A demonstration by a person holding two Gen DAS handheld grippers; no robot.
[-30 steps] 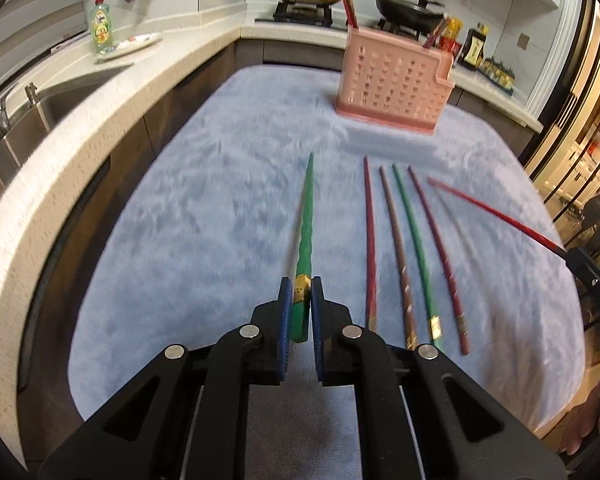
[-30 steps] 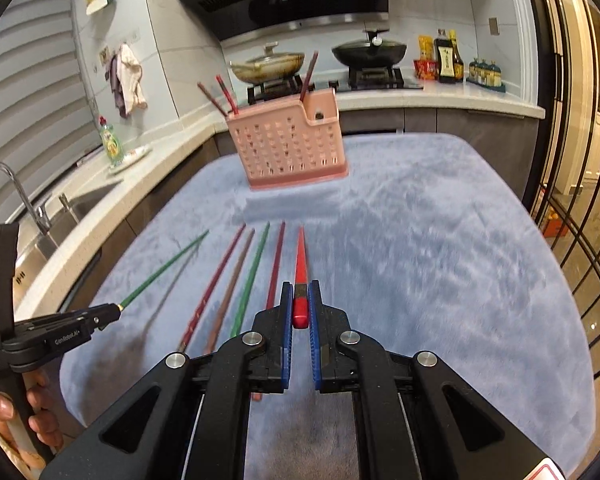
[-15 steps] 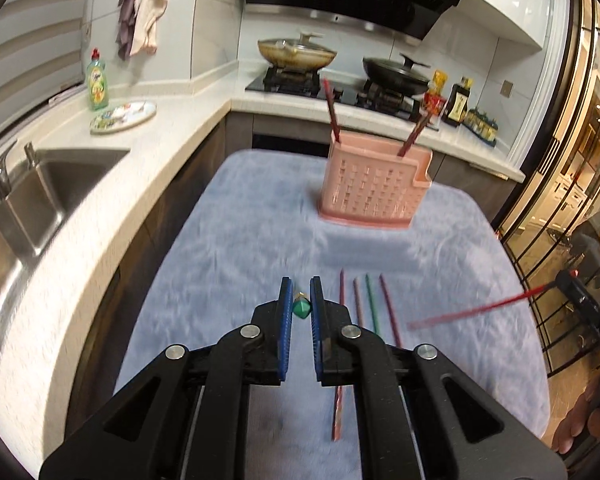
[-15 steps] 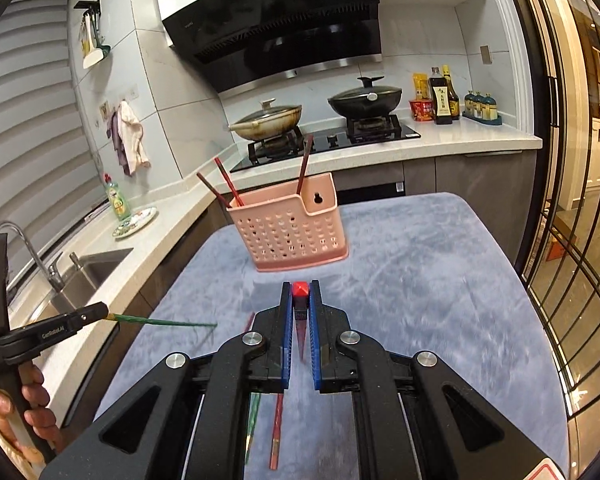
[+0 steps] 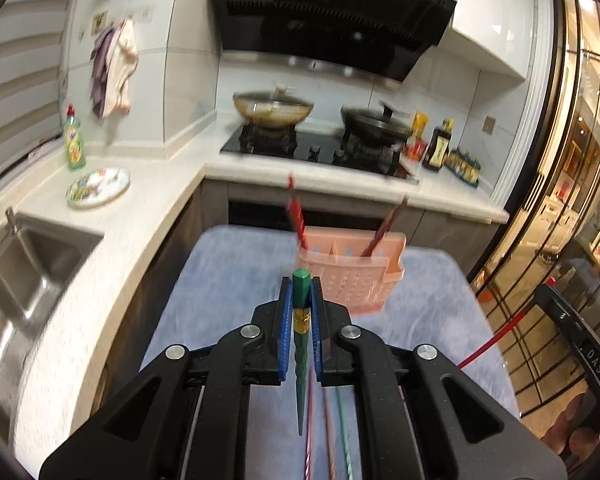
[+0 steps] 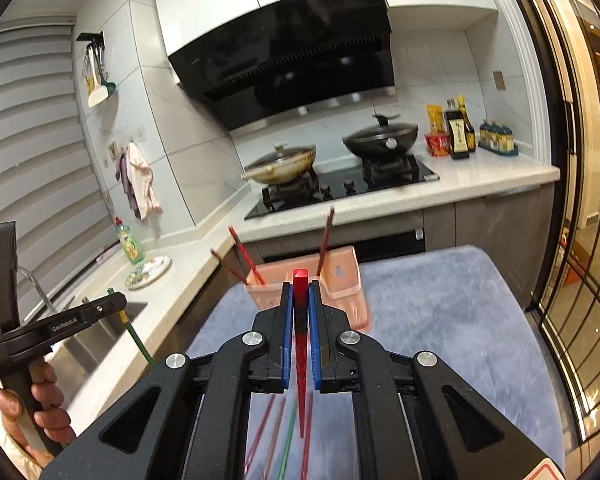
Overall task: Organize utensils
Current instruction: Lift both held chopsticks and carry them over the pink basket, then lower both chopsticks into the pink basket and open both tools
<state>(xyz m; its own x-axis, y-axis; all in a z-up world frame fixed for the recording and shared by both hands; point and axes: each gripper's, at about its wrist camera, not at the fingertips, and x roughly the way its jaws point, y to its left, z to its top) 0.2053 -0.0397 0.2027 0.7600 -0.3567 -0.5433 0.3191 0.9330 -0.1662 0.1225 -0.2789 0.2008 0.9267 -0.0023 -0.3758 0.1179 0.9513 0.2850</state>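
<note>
Three chopsticks stand in the basket [image 5: 350, 276], the left gripper [image 5: 301, 296] and right gripper [image 6: 300, 300] each pinch one (green, red), several remain on the cloth [image 6: 440, 320].

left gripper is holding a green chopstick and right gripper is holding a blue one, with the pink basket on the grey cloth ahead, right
Not quite. The right gripper is shut on a red chopstick, not a blue one; only its finger pads are blue, as the right wrist view shows. The rest holds: the left gripper grips the green chopstick, and the pink basket stands on the grey cloth ahead.
</note>
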